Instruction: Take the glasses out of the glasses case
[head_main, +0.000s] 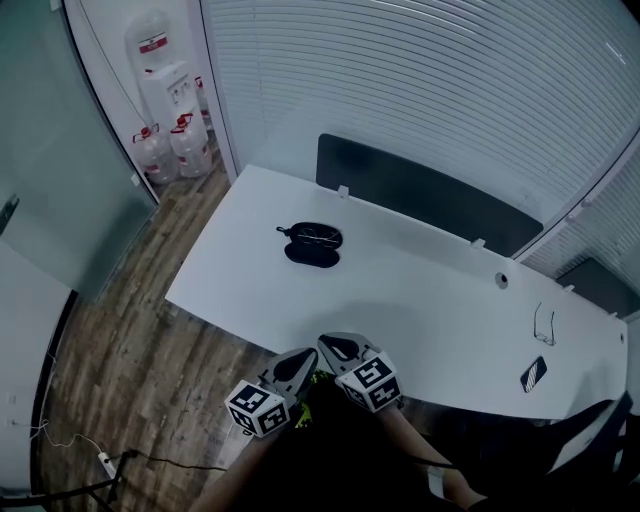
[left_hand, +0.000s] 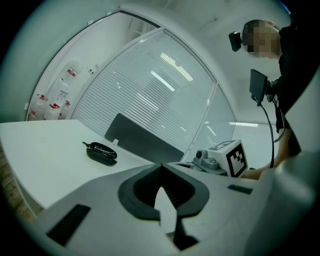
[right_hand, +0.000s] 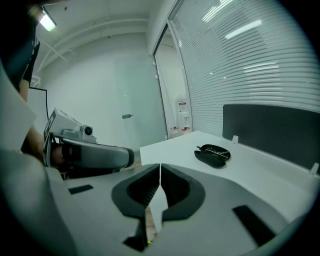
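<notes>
An open black glasses case (head_main: 313, 244) lies on the white table (head_main: 420, 290) toward its far left part, with thin-framed glasses (head_main: 318, 235) resting inside the upper half. The case (left_hand: 102, 152) also shows in the left gripper view and the case (right_hand: 213, 154) in the right gripper view, far ahead of the jaws. My left gripper (head_main: 297, 362) and right gripper (head_main: 341, 347) hang side by side at the table's near edge, well short of the case. Both are shut with nothing between their jaws.
A second pair of glasses (head_main: 544, 322) and a dark phone (head_main: 534, 373) lie at the table's right end. A dark panel (head_main: 420, 190) stands along the table's far edge. Water bottles (head_main: 173, 145) and a dispenser (head_main: 165, 85) stand on the wood floor at far left.
</notes>
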